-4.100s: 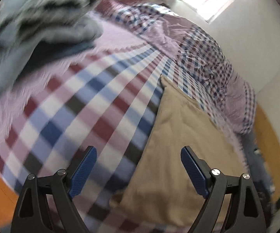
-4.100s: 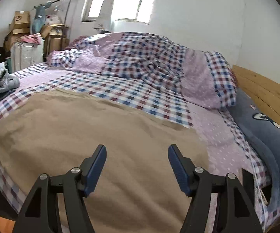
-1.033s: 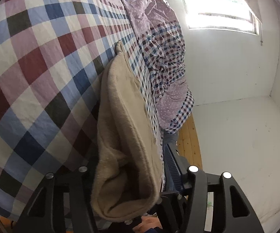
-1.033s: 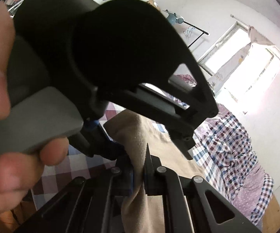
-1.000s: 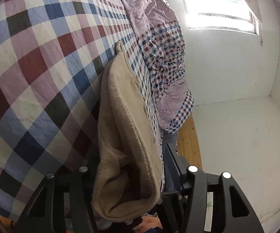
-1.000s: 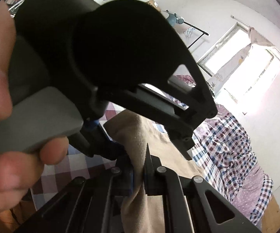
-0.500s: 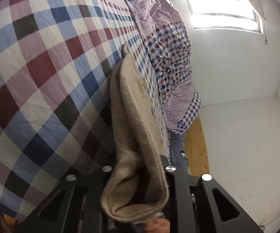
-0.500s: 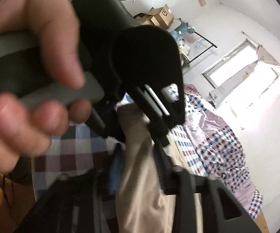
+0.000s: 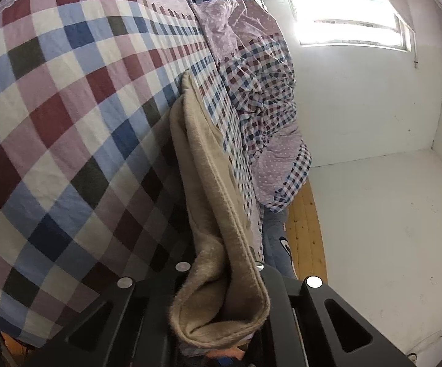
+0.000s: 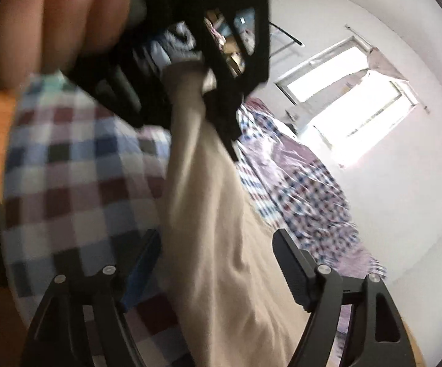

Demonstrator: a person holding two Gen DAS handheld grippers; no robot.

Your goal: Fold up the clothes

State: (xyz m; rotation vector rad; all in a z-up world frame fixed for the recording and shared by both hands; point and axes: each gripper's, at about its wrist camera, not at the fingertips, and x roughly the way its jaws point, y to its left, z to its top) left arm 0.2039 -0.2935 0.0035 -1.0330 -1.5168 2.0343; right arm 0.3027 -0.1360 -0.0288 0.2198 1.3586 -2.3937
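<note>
**One tan garment, two grippers, left one clamped**

One tan fleece garment (image 9: 202, 183) is in play. It runs from the checked bed sheet (image 9: 68, 116) up into the left gripper (image 9: 221, 278). The fingers of that gripper are closed tight on a bunched, doubled-over edge of the cloth. The fingers themselves are mostly hidden by the fabric, and the folded lip hangs down in front of the gripper body. The far end of the garment lies on the bed, touching the sheet.

In the right wrist view the same garment (image 10: 221, 244) passes between the fingers of the right gripper (image 10: 218, 263). These fingers (image 10: 291, 269) stand wide apart. The cloth sits in the gap, close to the left-side finger and clear of the right-side one. This view is motion-blurred. Higher in that view the black body of the left gripper (image 10: 221, 98) holds the top of the cloth, with one hand (image 10: 52, 15) wrapped on its handle.

Count:
- 1 garment
- 2 grippers
- 1 hand visible
- 1 bed
- 1 rumpled checked quilt (image 9: 260, 85) at the far side of the bed
- 1 bright window (image 9: 349, 27)
- a strip of wooden bed frame (image 9: 309, 229) beside the mattress
</note>
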